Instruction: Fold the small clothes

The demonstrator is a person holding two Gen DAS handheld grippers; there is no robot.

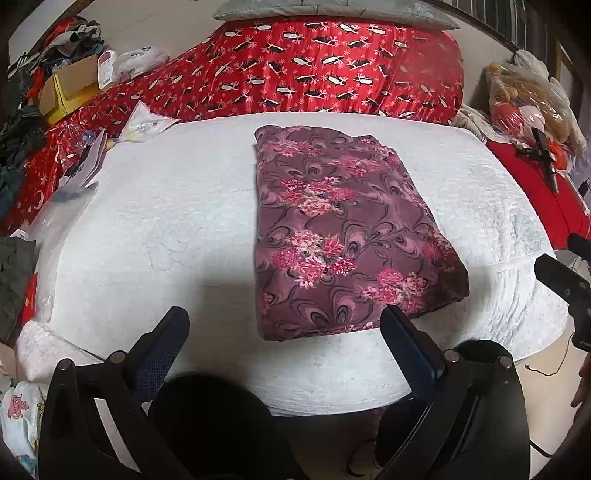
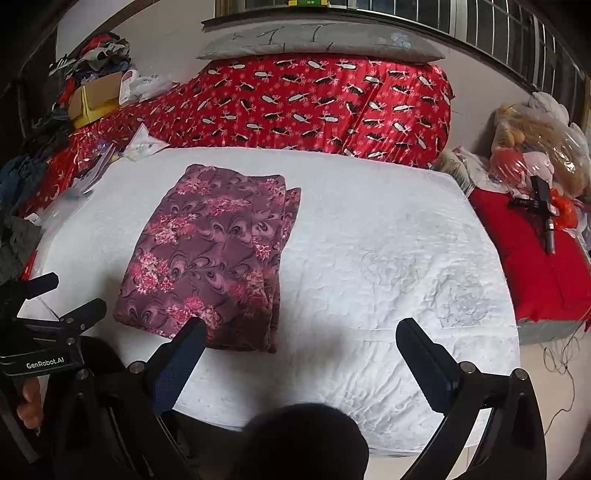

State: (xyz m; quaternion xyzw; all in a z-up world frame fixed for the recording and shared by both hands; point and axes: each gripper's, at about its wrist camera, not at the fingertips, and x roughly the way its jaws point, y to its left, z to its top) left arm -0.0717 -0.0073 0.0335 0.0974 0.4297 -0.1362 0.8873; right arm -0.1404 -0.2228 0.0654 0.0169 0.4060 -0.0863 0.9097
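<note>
A purple garment with pink flowers lies folded into a rectangle on the white quilted pad. In the right wrist view the same garment sits left of centre on the pad. My left gripper hovers over the pad's near edge, open, with nothing between its fingers; its right finger overlaps the garment's near corner in the picture. My right gripper is open and empty too, to the right of the garment. The right gripper shows at the left wrist view's right edge, and the left gripper at the right wrist view's left edge.
A red patterned quilt with a grey pillow lies behind the pad. Boxes and clothes pile at the back left, papers by the pad's left edge. A red cushion with a black tool and bagged toys stand at the right.
</note>
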